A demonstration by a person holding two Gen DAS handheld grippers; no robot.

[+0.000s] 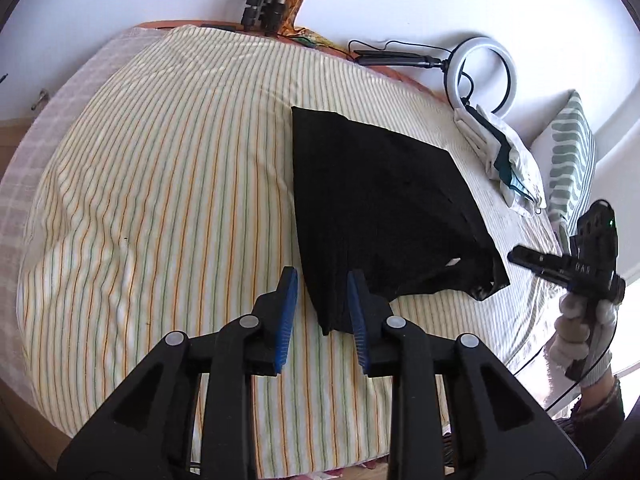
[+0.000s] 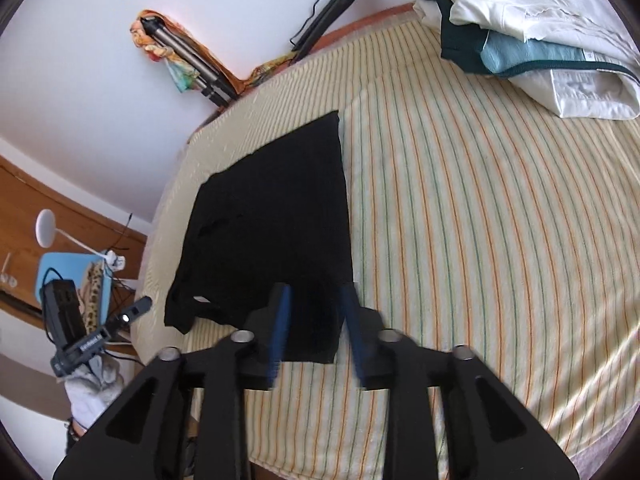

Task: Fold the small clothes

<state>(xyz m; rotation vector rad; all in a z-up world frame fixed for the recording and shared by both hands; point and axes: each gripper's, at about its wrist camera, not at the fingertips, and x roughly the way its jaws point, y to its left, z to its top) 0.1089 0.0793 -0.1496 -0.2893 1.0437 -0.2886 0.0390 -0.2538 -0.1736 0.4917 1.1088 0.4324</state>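
Observation:
A black garment (image 1: 380,208) lies partly folded on the striped bed sheet (image 1: 160,200); it also shows in the right wrist view (image 2: 272,220). My left gripper (image 1: 322,280) is open, its blue-padded jaws astride the garment's near corner, just above it. My right gripper (image 2: 316,294) is open over the garment's near edge on its side. The right gripper also shows at the far right of the left wrist view (image 1: 516,257), off the bed edge. The left gripper shows at the lower left of the right wrist view (image 2: 140,308).
A pile of folded white and teal clothes (image 2: 532,40) sits at the bed's far corner, also in the left wrist view (image 1: 508,160). A ring light (image 1: 480,76) and tripods (image 1: 264,8) stand by the wall. A striped pillow (image 1: 572,152) leans at the right.

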